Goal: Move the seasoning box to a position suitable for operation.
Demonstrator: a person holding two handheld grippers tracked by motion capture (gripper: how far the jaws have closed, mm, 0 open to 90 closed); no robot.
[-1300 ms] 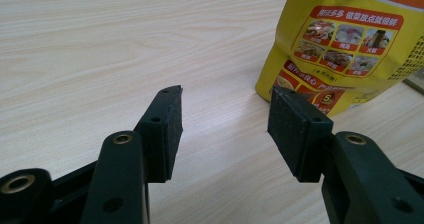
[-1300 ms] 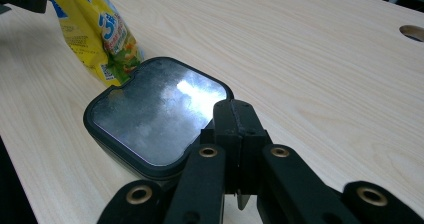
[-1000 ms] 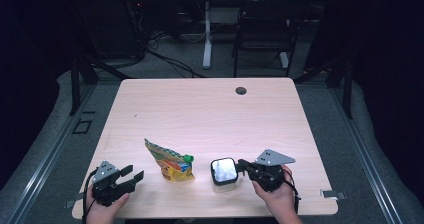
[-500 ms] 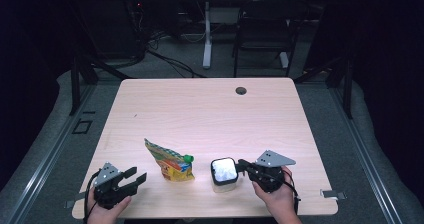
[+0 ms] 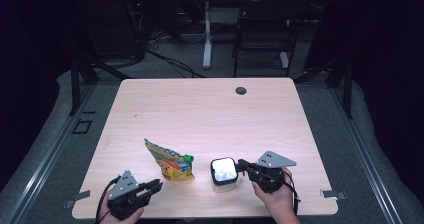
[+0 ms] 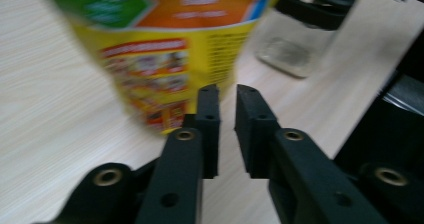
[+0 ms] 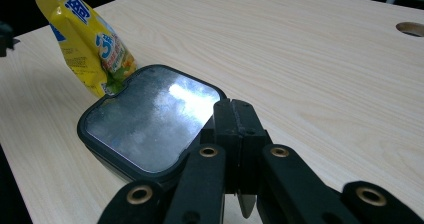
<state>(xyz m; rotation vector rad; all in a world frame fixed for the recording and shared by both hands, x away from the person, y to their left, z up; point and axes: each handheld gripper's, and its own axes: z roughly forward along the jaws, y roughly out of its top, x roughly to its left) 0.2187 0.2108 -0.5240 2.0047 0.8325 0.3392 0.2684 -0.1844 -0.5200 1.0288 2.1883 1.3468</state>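
A yellow snack pouch (image 5: 169, 161) with a green cap lies on the wooden table (image 5: 200, 114), near its front. To its right stands a square black-rimmed container (image 5: 223, 173) with a clear lid. My left gripper (image 5: 156, 185) points at the pouch (image 6: 165, 44) from the front left. Its jaws (image 6: 227, 96) have just been closing to a narrow gap with nothing between them. My right gripper (image 5: 241, 164) is shut, and its tips (image 7: 235, 106) sit at the right edge of the container's lid (image 7: 150, 119). The pouch (image 7: 82, 39) leans just beyond the container.
A round cable hole (image 5: 241, 90) sits near the table's far edge. Behind the table stand a dark chair (image 5: 265, 29) and a white desk leg (image 5: 206, 39). Both hands are at the table's front edge.
My left gripper has moved right toward the pouch and its jaws have narrowed from wide apart to a slim gap. The right gripper, pouch and container have stayed put.
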